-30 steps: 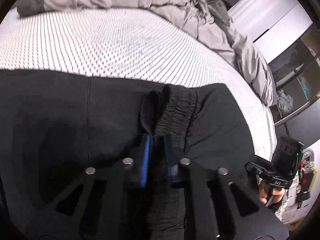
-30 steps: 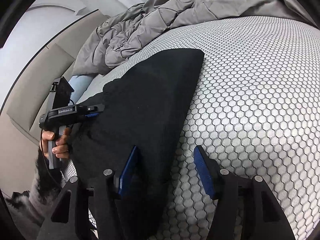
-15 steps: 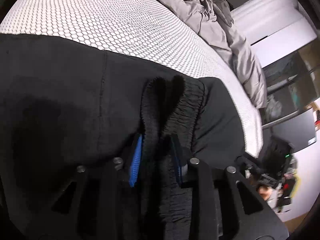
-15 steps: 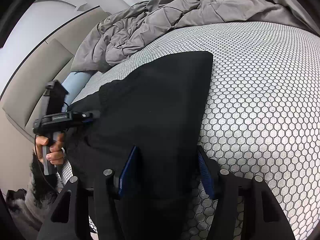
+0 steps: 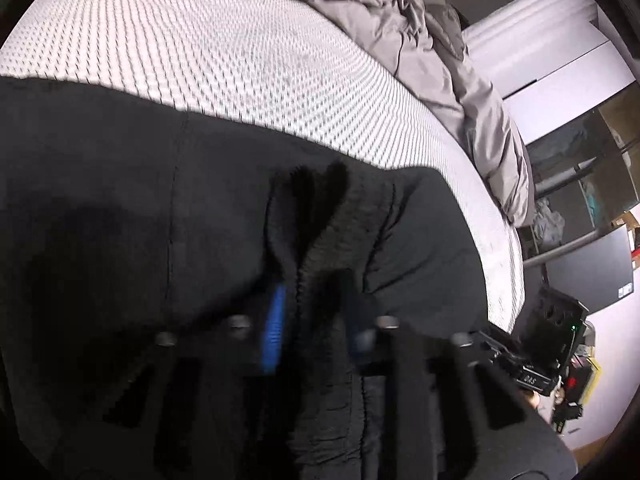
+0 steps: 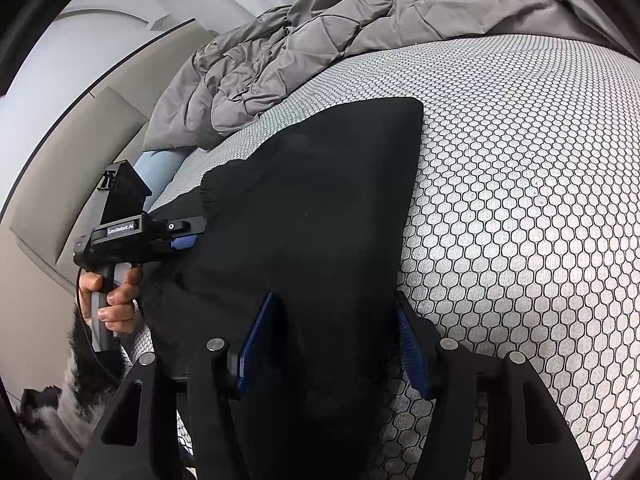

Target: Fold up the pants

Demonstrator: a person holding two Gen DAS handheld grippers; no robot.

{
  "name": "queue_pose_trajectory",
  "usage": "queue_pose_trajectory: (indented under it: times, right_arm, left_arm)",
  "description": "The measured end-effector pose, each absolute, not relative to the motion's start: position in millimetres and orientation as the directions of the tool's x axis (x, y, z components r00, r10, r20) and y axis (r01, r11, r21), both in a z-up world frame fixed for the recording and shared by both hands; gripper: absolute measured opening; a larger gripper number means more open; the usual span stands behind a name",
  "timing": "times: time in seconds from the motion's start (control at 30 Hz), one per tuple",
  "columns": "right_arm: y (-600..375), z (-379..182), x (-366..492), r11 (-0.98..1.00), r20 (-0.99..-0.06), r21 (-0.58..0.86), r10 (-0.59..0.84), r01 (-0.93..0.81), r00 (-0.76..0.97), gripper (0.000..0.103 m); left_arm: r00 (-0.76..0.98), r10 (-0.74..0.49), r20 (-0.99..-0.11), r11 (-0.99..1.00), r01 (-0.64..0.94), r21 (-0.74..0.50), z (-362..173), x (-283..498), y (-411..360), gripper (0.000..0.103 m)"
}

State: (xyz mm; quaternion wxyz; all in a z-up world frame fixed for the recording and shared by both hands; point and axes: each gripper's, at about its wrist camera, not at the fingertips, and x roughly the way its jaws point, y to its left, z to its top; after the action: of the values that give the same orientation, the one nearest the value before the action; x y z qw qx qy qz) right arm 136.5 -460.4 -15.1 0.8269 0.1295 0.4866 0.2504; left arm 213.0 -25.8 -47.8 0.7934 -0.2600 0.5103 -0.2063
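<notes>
Black pants [image 6: 320, 216] lie folded on the white honeycomb mattress [image 6: 520, 200]. In the left wrist view their gathered waistband [image 5: 340, 224] stands bunched between my left gripper's [image 5: 316, 332] blue pads [image 5: 274, 328], and the jaws are closing on it. The right wrist view shows that same left gripper [image 6: 188, 236] held by a hand [image 6: 114, 300] at the pants' left edge. My right gripper [image 6: 332, 348] stands open, its pads straddling the near end of the cloth without squeezing it. Its black body [image 5: 552, 344] shows at the lower right of the left wrist view.
A crumpled grey duvet [image 6: 320, 28] is heaped along the far side of the bed. A beige headboard [image 6: 80, 152] and a pale blue pillow [image 6: 160, 168] sit at the left. Shelves and a dark screen [image 5: 588, 272] stand beyond the bed's edge.
The left jaws widened around the waistband and are narrowing again. The black cloth has shifted right and now fills the gap between the right jaws, which kept their width.
</notes>
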Motion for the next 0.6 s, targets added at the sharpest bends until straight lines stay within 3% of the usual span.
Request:
queue_pose_trajectory:
  times: [0.23,0.37,0.43,0.6]
  right_arm:
    - [-448.0,-7.7,144.0,0.845,-0.743,0.439,0.532,-0.304,0.407,0.06]
    - [-435.1,-7.2,150.0,0.844,-0.744,0.429,0.532,-0.321,0.404,0.062]
    - [-430.7,-8.5,152.7,0.849,-0.753,0.416,0.522,-0.325,0.399,0.062]
    - [-436.2,-4.2,146.4,0.848,-0.756,0.418,0.523,-0.325,0.394,0.062]
  left_arm:
    - [0.519,-0.546,-0.657,0.798,0.084,-0.597,-11.3,197.6,7.8,0.007]
    - [0.462,-0.46,-0.758,0.851,-0.016,-0.525,-44.0,205.2,28.2,0.015]
    - [0.474,-0.47,-0.744,0.843,-0.006,-0.537,-39.9,201.2,32.5,0.016]
    - [0.535,-0.363,-0.763,0.897,-0.022,-0.442,-16.4,176.3,49.4,0.016]
